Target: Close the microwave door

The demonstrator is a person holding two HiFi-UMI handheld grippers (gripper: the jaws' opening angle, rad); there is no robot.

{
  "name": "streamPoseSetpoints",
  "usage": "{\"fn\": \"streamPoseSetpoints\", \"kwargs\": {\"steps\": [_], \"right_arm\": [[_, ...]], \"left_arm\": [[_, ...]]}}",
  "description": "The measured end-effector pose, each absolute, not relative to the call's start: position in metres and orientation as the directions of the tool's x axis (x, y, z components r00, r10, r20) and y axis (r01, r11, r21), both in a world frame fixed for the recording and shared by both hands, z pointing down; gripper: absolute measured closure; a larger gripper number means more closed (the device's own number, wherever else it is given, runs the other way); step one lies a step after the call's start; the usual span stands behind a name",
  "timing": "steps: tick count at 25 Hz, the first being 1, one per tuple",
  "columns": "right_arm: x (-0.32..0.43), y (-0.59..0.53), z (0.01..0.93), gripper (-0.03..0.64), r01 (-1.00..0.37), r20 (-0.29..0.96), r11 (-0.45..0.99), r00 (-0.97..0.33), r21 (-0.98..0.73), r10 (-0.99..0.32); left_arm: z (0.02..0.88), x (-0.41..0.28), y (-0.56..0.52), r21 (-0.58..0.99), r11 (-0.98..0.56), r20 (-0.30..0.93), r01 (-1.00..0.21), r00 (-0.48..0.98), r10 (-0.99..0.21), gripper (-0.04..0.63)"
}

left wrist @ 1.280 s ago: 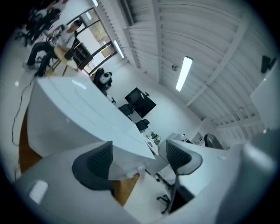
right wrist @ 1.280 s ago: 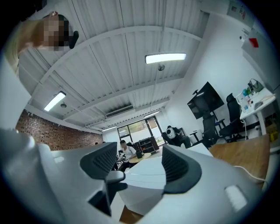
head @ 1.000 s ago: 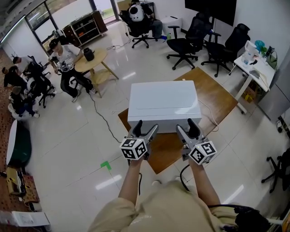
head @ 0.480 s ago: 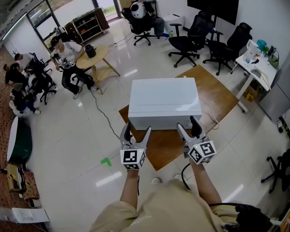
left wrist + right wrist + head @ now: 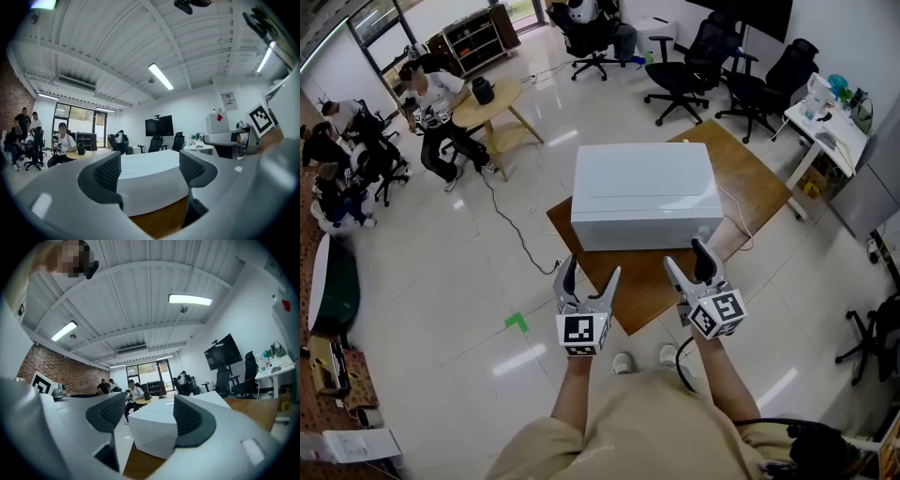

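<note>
Seen from the head camera, a person's forearms reach forward, one gripper in each hand. The left gripper point(image 5: 589, 279) hovers over the near left edge of a low wooden table point(image 5: 755, 202). The right gripper point(image 5: 685, 262) hovers over the near right edge. Both sit just short of the near corner and carry a marker cube at the back.

Both are released. The left gripper view shows its dark ribbed pads point(image 5: 107, 172) set wide apart, with nothing pressed between them. The right gripper view shows the same: pads apart, gripping nothing.

Beyond them stands the microwave point(image 5: 644, 192), a plain white box on the left part of the table, apart from both grippers. No view shows which face carries the door. Both gripper views frame the box between their jaws, at a distance.

Only the head view shows the table's full outline, the person's shoes point(image 5: 623, 363) and a black cable point(image 5: 511, 234) crossing the pale floor.

Only the left gripper view shows a wall screen point(image 5: 159, 127) behind the box, with the right gripper to its side. Only the right gripper view shows a brick wall point(image 5: 49, 371).

Farthest off are seated people at a round table point(image 5: 492, 120) and black office chairs point(image 5: 694, 70).
</note>
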State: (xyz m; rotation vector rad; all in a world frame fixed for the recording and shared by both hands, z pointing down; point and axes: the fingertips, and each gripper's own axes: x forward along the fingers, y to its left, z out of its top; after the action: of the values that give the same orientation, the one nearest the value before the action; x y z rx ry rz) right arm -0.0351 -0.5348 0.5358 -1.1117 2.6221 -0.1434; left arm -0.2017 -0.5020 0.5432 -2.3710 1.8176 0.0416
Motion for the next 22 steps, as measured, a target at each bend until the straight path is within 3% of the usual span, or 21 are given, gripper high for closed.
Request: {"fn": "streamPoseSetpoints", "kwargs": {"steps": [12,22], "right_arm": [[-0.113,-0.434,0.55,0.307,-0.731,-0.176,0.659,-0.635,-0.18,-0.752],[-0.068,-0.258,0.542,0.307,-0.689,-0.278,0.71,-0.661,-0.143,-0.697]], "left_arm": [[0.549,-0.278,-0.423,-0.11,-0.328,-0.12,-0.938,0.34,-0.933,0.218],[0.563,-0.224,-0.251,-0.123,-0.307,-0.16,-0.944,0.324,-0.932,0.219]]}}
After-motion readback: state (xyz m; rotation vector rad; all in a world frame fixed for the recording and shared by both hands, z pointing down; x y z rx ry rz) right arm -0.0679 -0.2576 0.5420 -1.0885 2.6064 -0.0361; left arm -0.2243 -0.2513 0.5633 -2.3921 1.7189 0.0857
